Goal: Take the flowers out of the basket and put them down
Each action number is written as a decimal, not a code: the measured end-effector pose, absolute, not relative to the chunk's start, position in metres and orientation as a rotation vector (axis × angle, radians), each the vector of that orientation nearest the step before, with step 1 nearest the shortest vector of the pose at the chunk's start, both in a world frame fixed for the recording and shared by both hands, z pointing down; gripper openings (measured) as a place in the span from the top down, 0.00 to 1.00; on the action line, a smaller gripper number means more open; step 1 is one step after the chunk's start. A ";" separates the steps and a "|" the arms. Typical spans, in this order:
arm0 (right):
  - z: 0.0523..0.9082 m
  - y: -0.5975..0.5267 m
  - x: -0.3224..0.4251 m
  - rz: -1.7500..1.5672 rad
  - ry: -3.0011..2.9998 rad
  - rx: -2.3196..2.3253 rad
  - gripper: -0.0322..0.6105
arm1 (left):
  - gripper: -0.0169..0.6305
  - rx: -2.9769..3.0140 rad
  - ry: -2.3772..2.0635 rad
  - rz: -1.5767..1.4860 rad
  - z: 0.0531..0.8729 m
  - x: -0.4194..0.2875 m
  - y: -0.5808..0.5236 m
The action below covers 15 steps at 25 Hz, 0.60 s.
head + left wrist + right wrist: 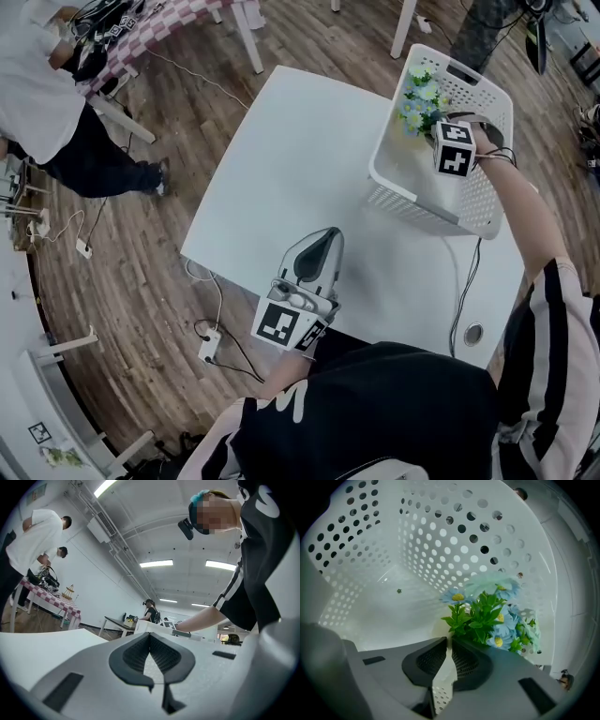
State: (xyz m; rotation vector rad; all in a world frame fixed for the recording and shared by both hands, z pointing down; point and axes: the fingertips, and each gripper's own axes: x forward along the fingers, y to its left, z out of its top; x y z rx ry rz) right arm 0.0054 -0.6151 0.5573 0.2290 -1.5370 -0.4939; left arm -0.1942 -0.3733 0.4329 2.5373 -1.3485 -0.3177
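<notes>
Nothing is out yet: the blue artificial daisies lie in the white perforated plastic basket at far right, and the right gripper has its jaws a narrow slit apart, gripping nothing.

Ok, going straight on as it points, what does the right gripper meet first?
Probably the bunch of blue daisy-like flowers with green leaves, just beyond its tips inside the white perforated basket.

Black striped shirt, grey marker-cubed left gripper

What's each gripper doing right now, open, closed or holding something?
Left gripper: closed, empty.
Right gripper: jaws nearly together at the base of the blue flowers in the white basket; a grip cannot be told.
</notes>
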 end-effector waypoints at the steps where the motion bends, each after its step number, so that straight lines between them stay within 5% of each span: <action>1: 0.556 -0.615 0.006 -0.502 -1.529 0.226 0.88 | 0.97 2.537 -1.349 -0.319 0.433 -0.195 -0.374; 15: 0.550 -0.610 -0.005 -0.468 -1.573 0.285 0.92 | 0.97 2.549 -1.348 -0.314 0.427 -0.194 -0.367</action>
